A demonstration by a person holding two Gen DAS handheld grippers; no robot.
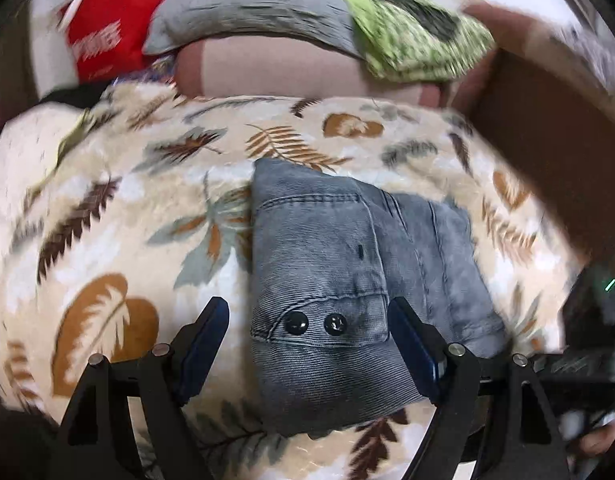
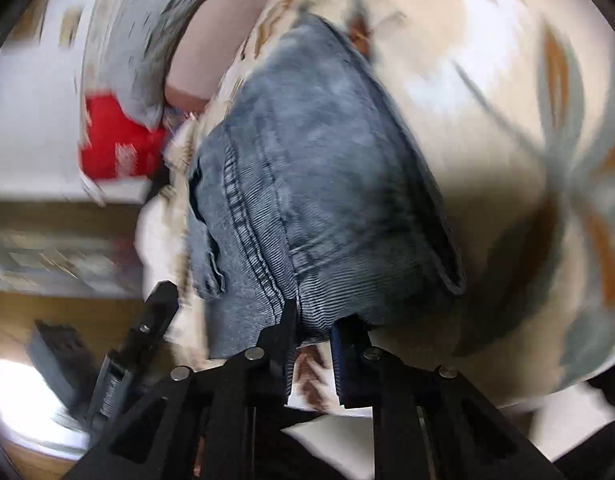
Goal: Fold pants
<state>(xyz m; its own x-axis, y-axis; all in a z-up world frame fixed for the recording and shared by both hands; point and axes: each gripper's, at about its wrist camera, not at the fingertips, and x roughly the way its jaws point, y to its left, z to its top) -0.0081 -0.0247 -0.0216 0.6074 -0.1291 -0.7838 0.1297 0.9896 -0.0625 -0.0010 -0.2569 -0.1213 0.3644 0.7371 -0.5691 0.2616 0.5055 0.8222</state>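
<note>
The grey-blue denim pants [image 1: 339, 280] lie folded into a compact bundle on the leaf-print blanket [image 1: 107, 220], with two black buttons facing the left wrist camera. My left gripper [image 1: 309, 312] is open, its fingers standing either side of the near end of the bundle, above it. In the right wrist view the pants [image 2: 307, 184] fill the middle, blurred by motion. My right gripper [image 2: 315, 320] is nearly closed on the near edge of the pants, with denim between its fingers.
Pillows lie at the bed's head: a red one [image 1: 107, 36], a grey one [image 1: 247, 4], a green patterned one [image 1: 411, 36] and a pink bolster [image 1: 287, 68]. The person's arm in a brown sleeve [image 1: 547, 140] crosses the right. A wooden floor [image 2: 47, 320] shows beside the bed.
</note>
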